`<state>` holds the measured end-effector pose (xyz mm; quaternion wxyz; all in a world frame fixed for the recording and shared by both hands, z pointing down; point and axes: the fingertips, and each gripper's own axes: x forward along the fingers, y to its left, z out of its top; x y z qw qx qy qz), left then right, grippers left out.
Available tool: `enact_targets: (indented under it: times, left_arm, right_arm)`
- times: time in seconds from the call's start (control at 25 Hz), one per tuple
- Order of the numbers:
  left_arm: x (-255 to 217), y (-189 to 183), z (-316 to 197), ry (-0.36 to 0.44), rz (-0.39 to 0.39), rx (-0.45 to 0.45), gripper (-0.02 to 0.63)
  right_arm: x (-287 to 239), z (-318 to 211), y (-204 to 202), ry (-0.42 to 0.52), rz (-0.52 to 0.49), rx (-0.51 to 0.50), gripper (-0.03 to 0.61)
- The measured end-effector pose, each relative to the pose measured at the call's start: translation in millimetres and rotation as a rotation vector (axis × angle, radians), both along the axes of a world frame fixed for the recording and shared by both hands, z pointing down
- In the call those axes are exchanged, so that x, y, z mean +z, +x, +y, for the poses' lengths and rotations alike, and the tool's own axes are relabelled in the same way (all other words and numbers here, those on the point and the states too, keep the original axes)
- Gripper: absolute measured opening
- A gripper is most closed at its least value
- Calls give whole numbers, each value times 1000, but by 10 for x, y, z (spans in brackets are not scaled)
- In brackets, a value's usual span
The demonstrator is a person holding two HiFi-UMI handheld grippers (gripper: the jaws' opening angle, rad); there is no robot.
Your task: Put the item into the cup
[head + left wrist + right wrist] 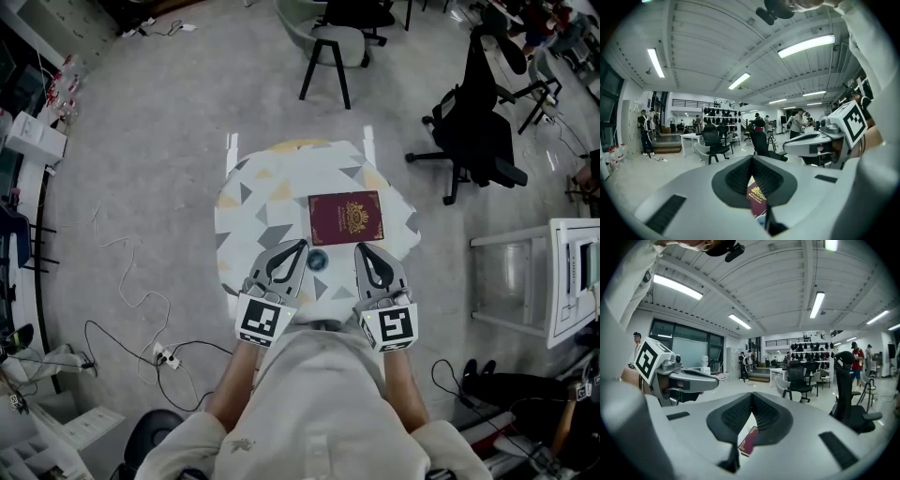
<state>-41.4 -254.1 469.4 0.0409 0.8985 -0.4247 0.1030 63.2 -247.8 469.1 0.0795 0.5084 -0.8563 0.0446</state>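
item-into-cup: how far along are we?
Done: nothing. In hand: nothing; left claw and right claw both shut, empty, over the near edge of the table. Left: everything; maroon booklet lies flat there, apparent cup sits between the claws.

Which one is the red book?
Find the round table covered in grey and yellow triangles. The book lies flat on it, just past the small cup. It is the only dark red thing there, with gold print on its cover.
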Motion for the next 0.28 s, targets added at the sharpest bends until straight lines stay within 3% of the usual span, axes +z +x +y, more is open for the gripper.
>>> enact_targets:
  times: [0.28]
  left_arm:
    - [-125,-6,-34,33,10,-9,14]
  right_arm:
    - [-89,-39,-10,18,-1,0,6]
